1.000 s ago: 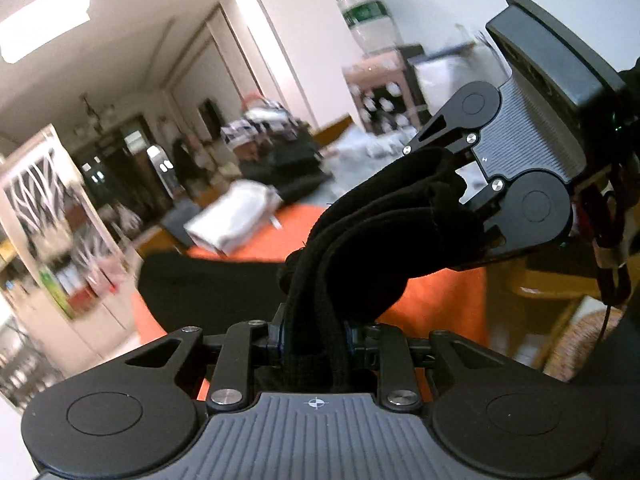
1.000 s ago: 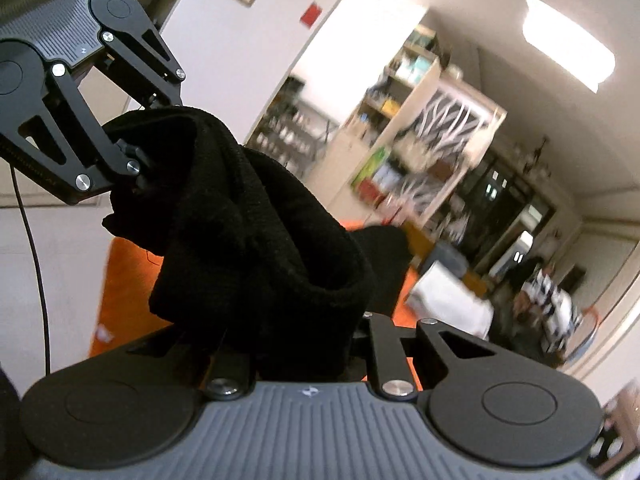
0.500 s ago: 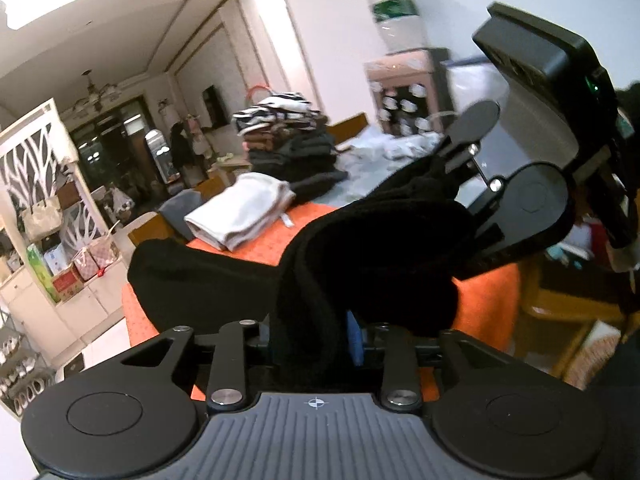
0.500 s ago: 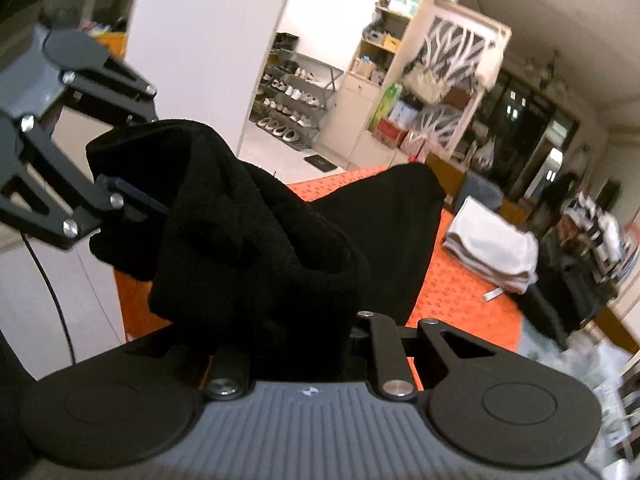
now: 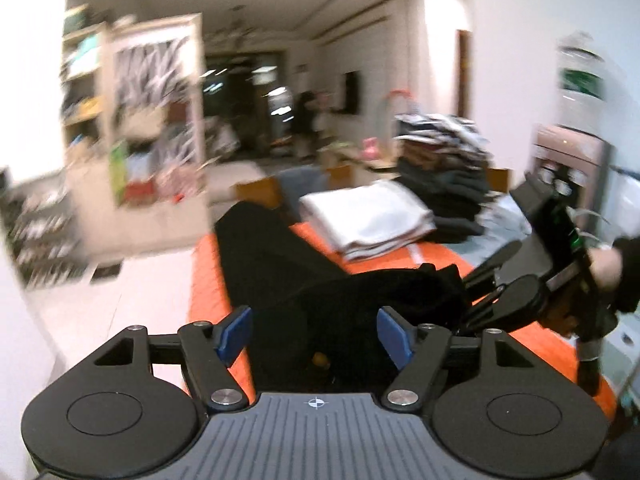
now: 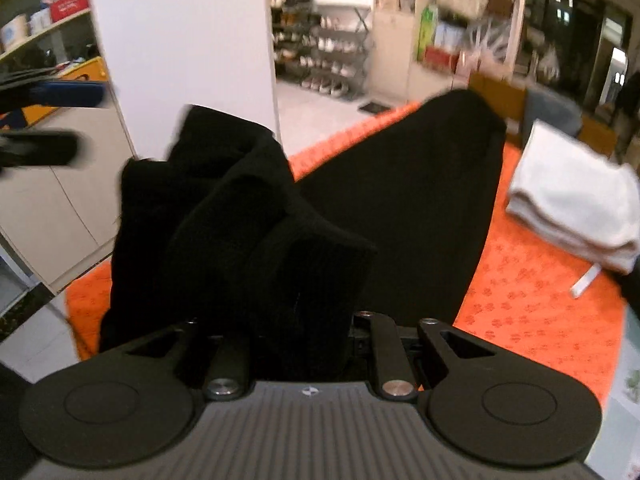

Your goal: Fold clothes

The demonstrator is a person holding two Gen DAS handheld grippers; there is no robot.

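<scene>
A black garment (image 5: 280, 264) lies partly spread on the orange table cover (image 5: 204, 292). One bunched end of it (image 6: 240, 216) is held up by my right gripper (image 5: 474, 294), which is shut on it; the cloth hides the fingers in the right wrist view. My left gripper (image 5: 316, 334) is opening. Its blue pads (image 5: 236, 334) stand wide apart and press on nothing, with the black cloth lying just beyond them. In the right wrist view the left gripper's blue pad (image 6: 60, 94) is a blur at the left edge, apart from the bunch.
A folded white garment (image 5: 368, 220) lies on the far part of the cover, with a stack of dark folded clothes (image 5: 444, 184) behind it. A water dispenser (image 5: 576, 152) stands to the right. Past the cover's near-left edge are a white pillar (image 6: 180, 40) and floor.
My left jaws have opened and let go of the black cloth. The two grippers have drawn apart, and the right one has carried the bunch lower over the orange cover.
</scene>
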